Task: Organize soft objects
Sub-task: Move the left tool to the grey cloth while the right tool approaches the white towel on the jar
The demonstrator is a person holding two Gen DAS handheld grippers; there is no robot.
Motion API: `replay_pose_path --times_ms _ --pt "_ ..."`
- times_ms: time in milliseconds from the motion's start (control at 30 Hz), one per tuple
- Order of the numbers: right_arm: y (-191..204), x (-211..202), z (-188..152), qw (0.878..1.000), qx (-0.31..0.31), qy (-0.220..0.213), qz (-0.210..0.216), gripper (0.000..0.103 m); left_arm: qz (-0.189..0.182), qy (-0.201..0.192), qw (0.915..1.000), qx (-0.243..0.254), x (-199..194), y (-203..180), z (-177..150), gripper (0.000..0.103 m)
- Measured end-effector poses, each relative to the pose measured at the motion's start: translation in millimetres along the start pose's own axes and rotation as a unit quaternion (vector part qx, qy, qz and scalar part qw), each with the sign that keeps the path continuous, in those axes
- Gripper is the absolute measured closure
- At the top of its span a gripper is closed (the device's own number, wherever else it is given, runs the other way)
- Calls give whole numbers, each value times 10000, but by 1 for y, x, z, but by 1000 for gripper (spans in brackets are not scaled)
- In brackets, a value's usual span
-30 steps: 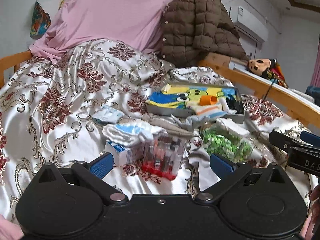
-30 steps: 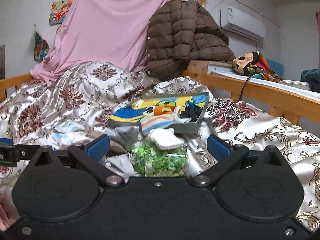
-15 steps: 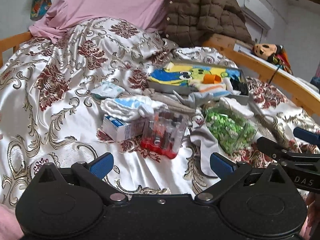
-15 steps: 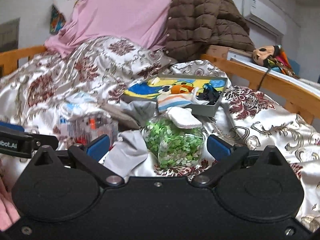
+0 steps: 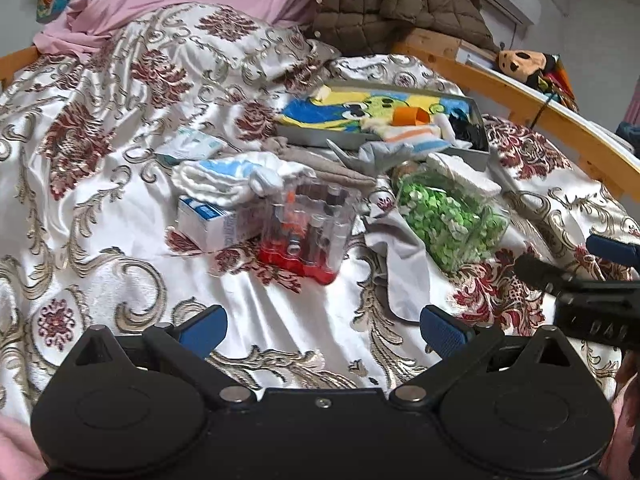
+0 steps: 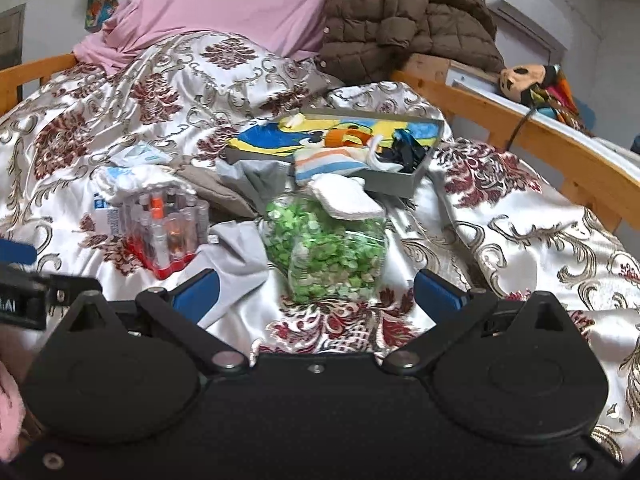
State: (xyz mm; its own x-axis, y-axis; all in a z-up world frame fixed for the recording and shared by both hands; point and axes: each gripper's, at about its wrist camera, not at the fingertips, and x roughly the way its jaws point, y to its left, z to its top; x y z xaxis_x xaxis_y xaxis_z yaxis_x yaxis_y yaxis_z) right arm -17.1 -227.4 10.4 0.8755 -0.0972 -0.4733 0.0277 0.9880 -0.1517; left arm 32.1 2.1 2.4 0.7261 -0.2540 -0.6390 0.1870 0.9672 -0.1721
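Left wrist view: the left gripper hangs over the patterned bedspread with its two blue-padded fingers spread wide and nothing between them. Straight ahead of it stands one clear case of small bottles on a red base. Ahead and to the left, touching that case, lies one white and blue carton, with one bundle of white and blue cloth on top of it. One small packet lies farther off on the left. Ahead and to the right lies one clear bag of green pieces, with one white pad at its far end. One grey cloth spreads between the case and the bag, reaching closest to the fingers. Beyond all this sits one grey tray lined with a cartoon towel, a striped cloth draped over its near rim. The right gripper enters at the right edge, released.

Right wrist view: the right gripper is likewise released, two fingers apart, holding nothing. The bag of green pieces lies directly ahead between the fingers' line, the white pad resting on its far end. The grey cloth passes just beside the left finger. The case of bottles stands ahead to the left, the tray farther ahead. One brown quilted jacket and one pink sheet rise at the far end.
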Motion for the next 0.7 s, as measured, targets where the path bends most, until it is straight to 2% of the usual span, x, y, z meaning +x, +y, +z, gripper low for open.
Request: replay_pose_path --times_ms 233,500,700 --pt "-36 17 5 9967 732 229 259 1 -230 264 9994 22 22 -12 -1 1" --pt "-44 38 6 9969 650 249 364 1 -516 481 9975 -82 52 -26 1 1" --pt "-43 46 11 9968 675 159 394 1 -638 408 9971 -96 72 -34 7 1"
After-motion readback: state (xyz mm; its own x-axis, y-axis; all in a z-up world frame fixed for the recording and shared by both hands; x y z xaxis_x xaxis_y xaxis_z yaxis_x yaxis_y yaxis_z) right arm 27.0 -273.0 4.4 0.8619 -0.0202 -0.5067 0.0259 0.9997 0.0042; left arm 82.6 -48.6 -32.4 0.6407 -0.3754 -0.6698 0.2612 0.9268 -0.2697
